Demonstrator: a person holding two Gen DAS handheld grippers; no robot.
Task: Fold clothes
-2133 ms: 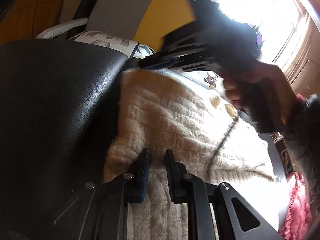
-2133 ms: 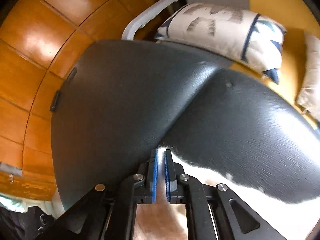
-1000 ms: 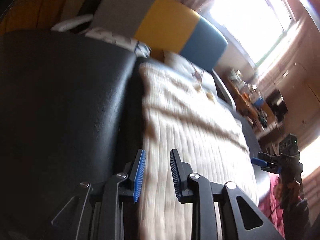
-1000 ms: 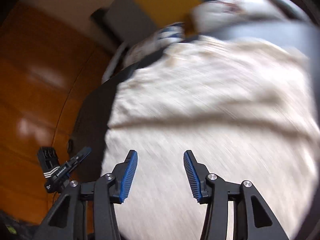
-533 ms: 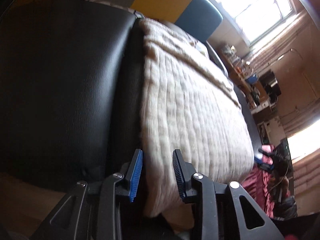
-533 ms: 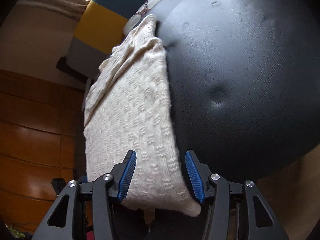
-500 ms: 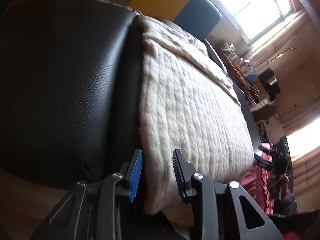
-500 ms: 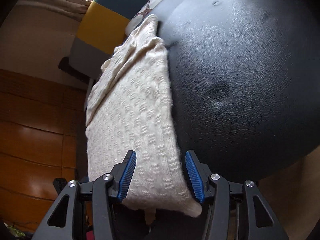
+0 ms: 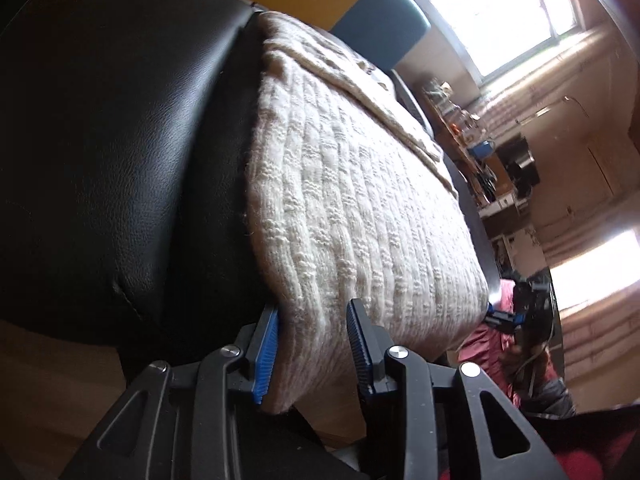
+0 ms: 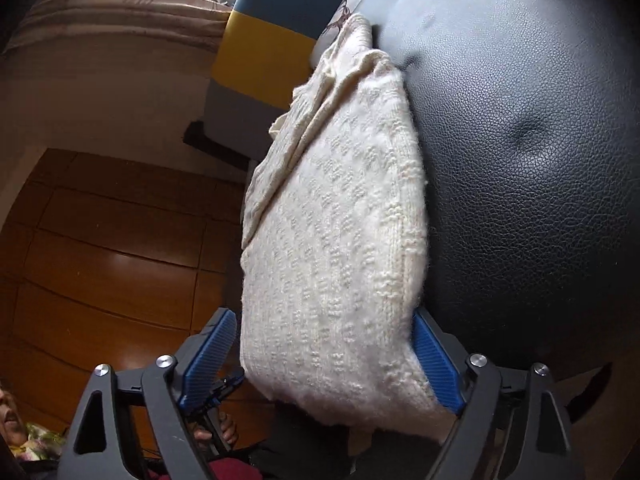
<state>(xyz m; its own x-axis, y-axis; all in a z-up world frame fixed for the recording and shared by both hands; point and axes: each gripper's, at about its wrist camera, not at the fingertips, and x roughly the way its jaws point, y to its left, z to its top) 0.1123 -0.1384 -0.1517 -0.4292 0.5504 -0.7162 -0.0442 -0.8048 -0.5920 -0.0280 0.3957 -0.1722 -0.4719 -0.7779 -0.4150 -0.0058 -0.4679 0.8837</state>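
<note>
Between the blue pads of the left claw (image 9: 312, 354): near corner of a cream cable-knit sweater (image 9: 352, 208), hem edge overhanging the front lip of a black leather cushion (image 9: 104, 140). Jaws part open, straddling the corner; knit touches the left pad, a gap shows at the right pad. Not clamped, as far as I can tell.

Right claw (image 10: 320, 364), same hem, other corner: jaws spread wide, both pads flanking the knit (image 10: 332, 248), right pad close against the fabric edge and the cushion (image 10: 520, 140). No squeeze visible in the cloth.

Progress, judged: sweater lies as a tidy narrow rectangle, at least doubled, with a layered edge and some bunched folds at the end far from the claws. Side folds look done. Scene fits either claws closing on the hem for a further fold, or claws letting go of a finished one; cannot settle which.

Orientation: long axis runs straight away from both claws, hem near, bunched end far, toward a yellow, grey and blue panelled chair back (image 10: 260, 64).

Beyond the left claw, far right: sunlit window (image 9: 500, 12).
</note>
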